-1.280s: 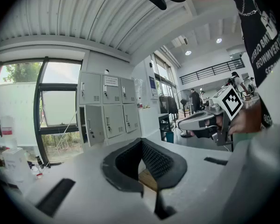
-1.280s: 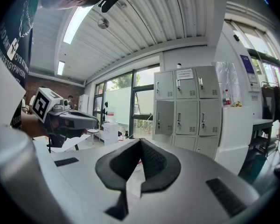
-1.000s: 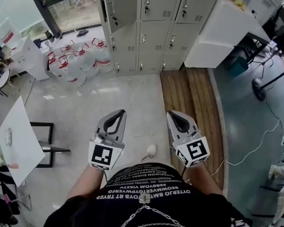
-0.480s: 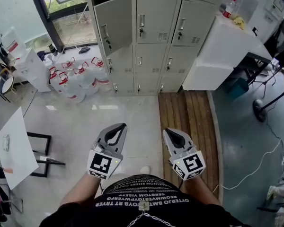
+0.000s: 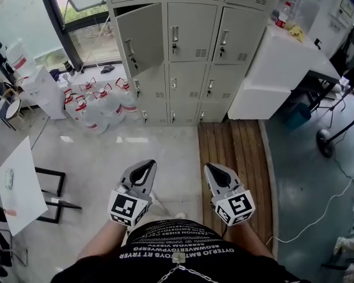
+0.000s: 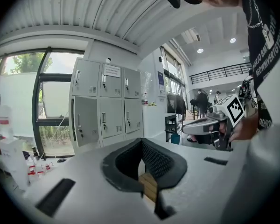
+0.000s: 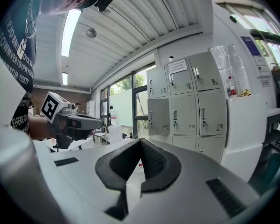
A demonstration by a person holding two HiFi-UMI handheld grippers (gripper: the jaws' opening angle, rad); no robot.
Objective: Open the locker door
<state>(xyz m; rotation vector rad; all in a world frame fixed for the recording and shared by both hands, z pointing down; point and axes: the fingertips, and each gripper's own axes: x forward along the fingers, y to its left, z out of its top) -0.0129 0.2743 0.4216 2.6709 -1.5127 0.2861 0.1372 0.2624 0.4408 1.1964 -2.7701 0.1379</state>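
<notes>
We hold the left gripper (image 5: 144,168) and the right gripper (image 5: 217,171) side by side, well short of the locker bank (image 5: 192,75). Both have their jaws fully together with nothing between them. Water jugs (image 5: 97,108) stand at the bank's lower left. The locker door (image 5: 141,39), in the bank's left column, hangs ajar.

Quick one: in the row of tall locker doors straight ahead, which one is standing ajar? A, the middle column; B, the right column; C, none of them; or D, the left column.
D: the left-column door is swung outward from its frame, while the middle-column door and the right-column door beside it sit flush and closed.
</notes>
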